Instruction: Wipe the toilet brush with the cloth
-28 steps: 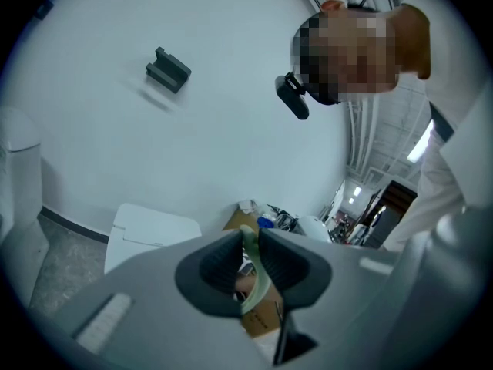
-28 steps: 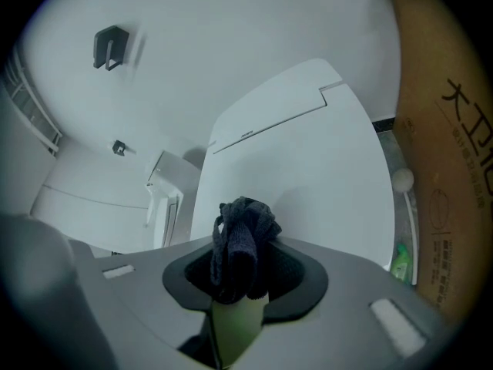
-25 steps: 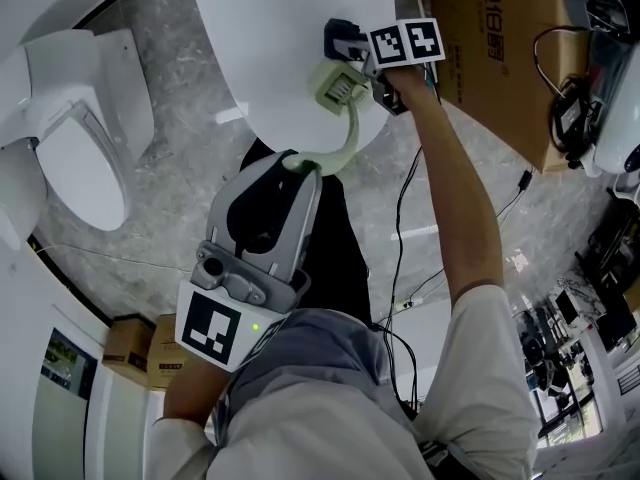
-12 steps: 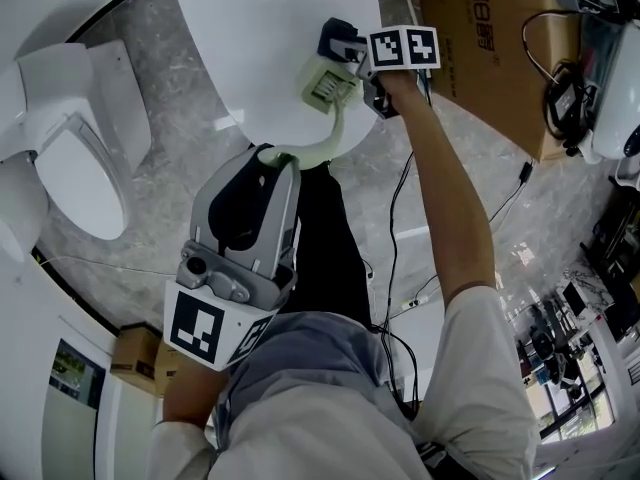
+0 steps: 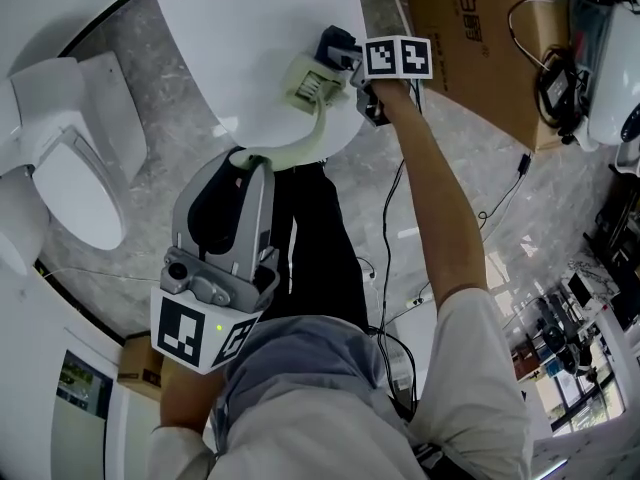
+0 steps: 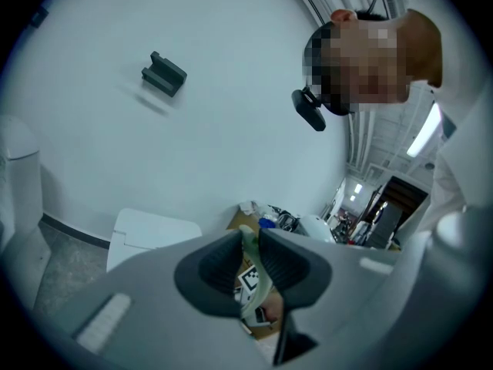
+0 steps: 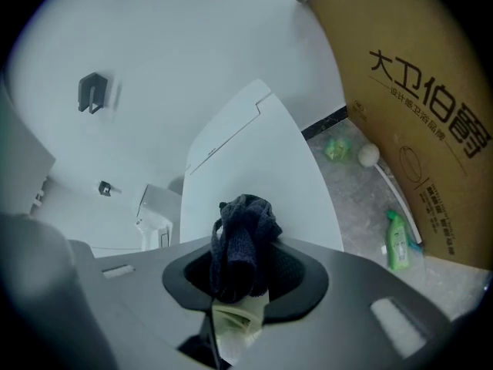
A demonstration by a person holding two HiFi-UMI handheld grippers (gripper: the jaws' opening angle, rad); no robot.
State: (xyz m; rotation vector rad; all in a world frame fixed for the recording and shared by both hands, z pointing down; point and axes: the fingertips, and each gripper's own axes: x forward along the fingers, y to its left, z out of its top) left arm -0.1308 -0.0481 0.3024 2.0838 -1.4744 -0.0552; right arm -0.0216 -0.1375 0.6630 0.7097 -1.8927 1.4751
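Everything has slid left in the head view over the last second. The left hand-held gripper (image 5: 252, 168) sits lower and further left, and the toilet brush (image 5: 322, 128) has gone with it, but the grips look the same. Left jaws are clamped on the very end of the pale green handle. The right hand-held gripper (image 5: 347, 60) is closed on a bunched dark cloth (image 5: 335, 40), which sits right against the brush head, over the white oval top (image 5: 240, 28). My worry is that left grip: it's only pinching the tip of a thin curved handle, so any firm push from the cloth could twist the brush in the pads or lever it out. The wad could also get tugged loose if it snags on the head. As for containers, the toilet (image 5: 60, 158) on the left has its lid up and I can't see anything in the bowl. The big cardboard box (image 5: 480, 58) only shows its side, so no idea what's in it.
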